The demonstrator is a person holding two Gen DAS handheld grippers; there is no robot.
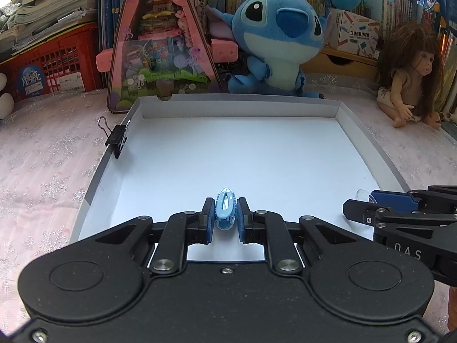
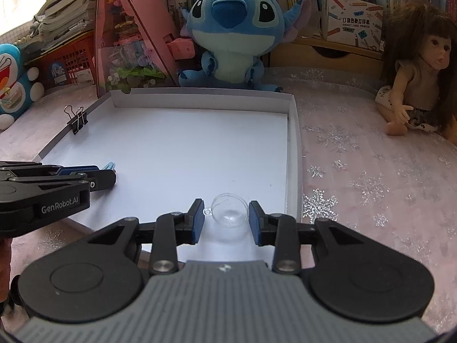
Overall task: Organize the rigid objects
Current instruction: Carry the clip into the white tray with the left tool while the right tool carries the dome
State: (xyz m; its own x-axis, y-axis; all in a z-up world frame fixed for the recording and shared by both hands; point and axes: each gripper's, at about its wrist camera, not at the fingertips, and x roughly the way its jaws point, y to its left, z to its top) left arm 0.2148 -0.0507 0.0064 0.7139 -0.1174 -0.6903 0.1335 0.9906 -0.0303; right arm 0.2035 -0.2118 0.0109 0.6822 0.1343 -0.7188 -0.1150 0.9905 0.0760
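A shallow white cardboard tray [image 1: 242,108] lies on the table; it also shows in the right wrist view [image 2: 200,101]. My left gripper [image 1: 225,214] is shut on a small light-blue oval correction tape [image 1: 225,210], held over the tray's near part; its tip shows in the right wrist view [image 2: 110,166]. My right gripper [image 2: 226,217] has its pads around a clear plastic half-sphere [image 2: 228,210] with a small loop, over the tray's near right corner; the left pad stands slightly off it. In the left wrist view the right gripper [image 1: 368,200] enters from the right.
A black binder clip [image 1: 117,138] grips the tray's left wall, also seen in the right wrist view [image 2: 76,121]. Behind the tray stand a pink triangular toy box [image 1: 160,45] and a blue plush [image 1: 280,34]. A doll [image 2: 414,80] sits at right. A snowflake tablecloth [image 2: 371,185] covers the table.
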